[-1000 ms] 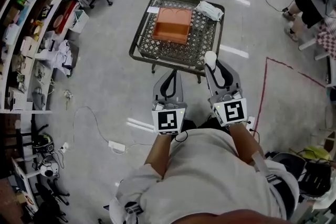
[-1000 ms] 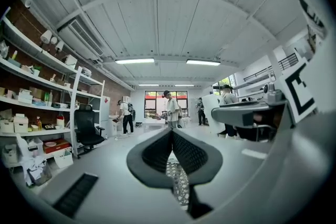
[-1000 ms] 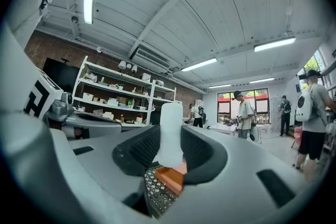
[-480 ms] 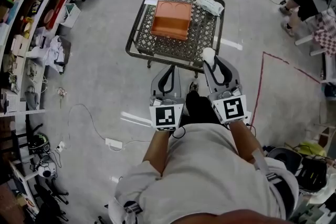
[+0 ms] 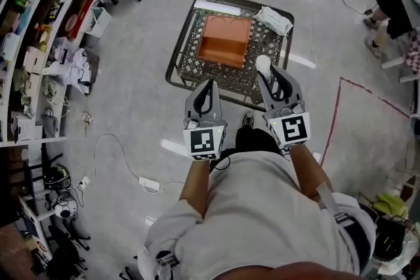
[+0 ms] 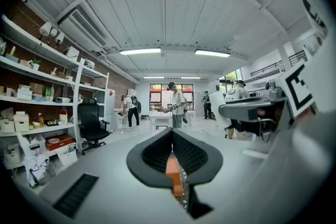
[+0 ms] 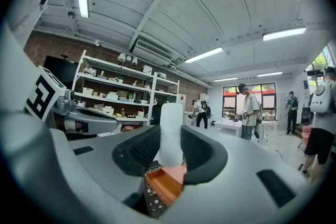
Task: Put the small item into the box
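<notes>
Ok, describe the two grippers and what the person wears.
Both the left gripper and right gripper are grey shells with black ribbed pads on tapered jaws. Each carries a white cube printed with black square markers. The person wears a pale short-sleeved shirt.

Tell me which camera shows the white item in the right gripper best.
The right gripper view: the white item stands upright and large between the jaws of the right gripper. The head view shows it only as a small rounded tip; the left gripper view does not show it.
</notes>
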Action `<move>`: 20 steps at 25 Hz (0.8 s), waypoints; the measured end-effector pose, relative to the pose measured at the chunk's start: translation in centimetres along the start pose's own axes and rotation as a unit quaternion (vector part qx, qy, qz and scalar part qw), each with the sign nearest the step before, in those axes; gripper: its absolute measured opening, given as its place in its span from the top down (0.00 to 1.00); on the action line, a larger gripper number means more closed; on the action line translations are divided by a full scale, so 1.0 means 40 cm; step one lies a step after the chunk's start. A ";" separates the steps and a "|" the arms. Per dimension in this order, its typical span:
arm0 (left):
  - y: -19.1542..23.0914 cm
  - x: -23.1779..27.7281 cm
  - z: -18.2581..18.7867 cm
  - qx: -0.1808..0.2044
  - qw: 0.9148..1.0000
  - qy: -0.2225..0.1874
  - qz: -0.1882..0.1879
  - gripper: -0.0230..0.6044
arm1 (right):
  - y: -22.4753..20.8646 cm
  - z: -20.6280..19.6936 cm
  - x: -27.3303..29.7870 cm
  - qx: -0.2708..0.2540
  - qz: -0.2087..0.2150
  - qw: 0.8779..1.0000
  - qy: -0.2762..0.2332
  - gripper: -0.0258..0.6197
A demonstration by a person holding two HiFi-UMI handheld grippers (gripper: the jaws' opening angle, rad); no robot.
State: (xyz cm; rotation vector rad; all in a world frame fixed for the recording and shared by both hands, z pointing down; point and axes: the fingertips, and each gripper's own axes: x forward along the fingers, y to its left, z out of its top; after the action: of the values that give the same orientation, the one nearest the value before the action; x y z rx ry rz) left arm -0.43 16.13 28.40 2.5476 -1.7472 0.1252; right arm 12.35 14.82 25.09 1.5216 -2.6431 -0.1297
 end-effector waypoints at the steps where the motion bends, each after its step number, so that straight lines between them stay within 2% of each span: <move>1: 0.011 0.025 -0.004 0.001 1.000 0.004 0.004 0.95 | -0.027 -0.009 0.021 -0.004 -0.002 1.000 0.002 0.78; 7: 0.050 0.150 -0.007 0.000 0.999 0.036 0.012 0.95 | -0.158 -0.018 0.118 -0.004 -0.011 1.000 0.005 0.78; 13: 0.018 0.290 -0.081 -0.007 0.998 0.056 0.029 0.95 | -0.290 -0.125 0.199 0.008 0.006 1.000 0.015 0.78; 20: 0.077 0.312 -0.124 -0.020 0.995 0.082 0.049 0.95 | -0.270 -0.166 0.293 0.012 0.040 0.998 0.042 0.78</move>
State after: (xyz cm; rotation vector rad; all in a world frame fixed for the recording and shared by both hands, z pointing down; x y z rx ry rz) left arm 0.98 3.86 34.50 2.3494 -1.7933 0.2930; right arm 16.53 -0.91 30.82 1.3925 -2.6445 -0.0279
